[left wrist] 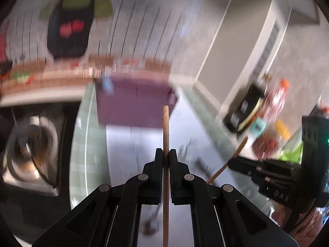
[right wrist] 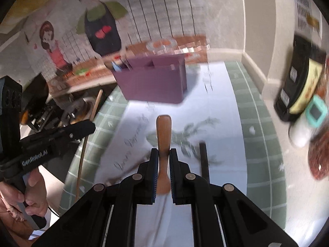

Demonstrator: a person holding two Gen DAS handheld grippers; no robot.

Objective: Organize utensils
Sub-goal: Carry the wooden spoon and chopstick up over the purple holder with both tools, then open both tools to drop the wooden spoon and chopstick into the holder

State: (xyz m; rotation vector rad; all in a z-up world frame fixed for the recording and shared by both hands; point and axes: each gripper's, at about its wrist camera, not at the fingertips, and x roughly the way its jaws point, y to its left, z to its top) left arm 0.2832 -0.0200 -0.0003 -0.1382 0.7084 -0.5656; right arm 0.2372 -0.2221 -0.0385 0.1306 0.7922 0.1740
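1. Left gripper [left wrist: 164, 154]: jaws pinched narrow on a thin wooden stick [left wrist: 165, 127], likely a chopstick. The stick runs straight out between the fingers, tip pointing at the purple organizer box [left wrist: 135, 107].
2. Right gripper [right wrist: 164, 154]: jaws clamped on a wooden spoon handle [right wrist: 163, 131], rounded end forward. Which end is the bowl, I can't tell.
3. The box sits at the far end of the white mat [right wrist: 218, 111], against the wall. It has dividers; the left compartment already holds a few items [right wrist: 118, 65], too blurred to identify.
4. Step in hand, as I read it: carry both pieces to the box and drop each into a compartment.
5. To do it well: bring one in at a time, tilt it upright over an open slot, and lower the end past the rim before releasing. Letting go high risks a bounce-out.
6. Both views are motion-blurred, so slow down near the box.
7. Still on the mat: a dark stick-like utensil [right wrist: 204, 156] just right of the right gripper.
8. Around: sink [left wrist: 30, 144] off the left edge, and bottles and packets [left wrist: 273, 103] on the right counter. Neither lies in the path.
9. Main hazard: the two grippers are close side by side, and the long stick could clip the other tool or the filled compartment.
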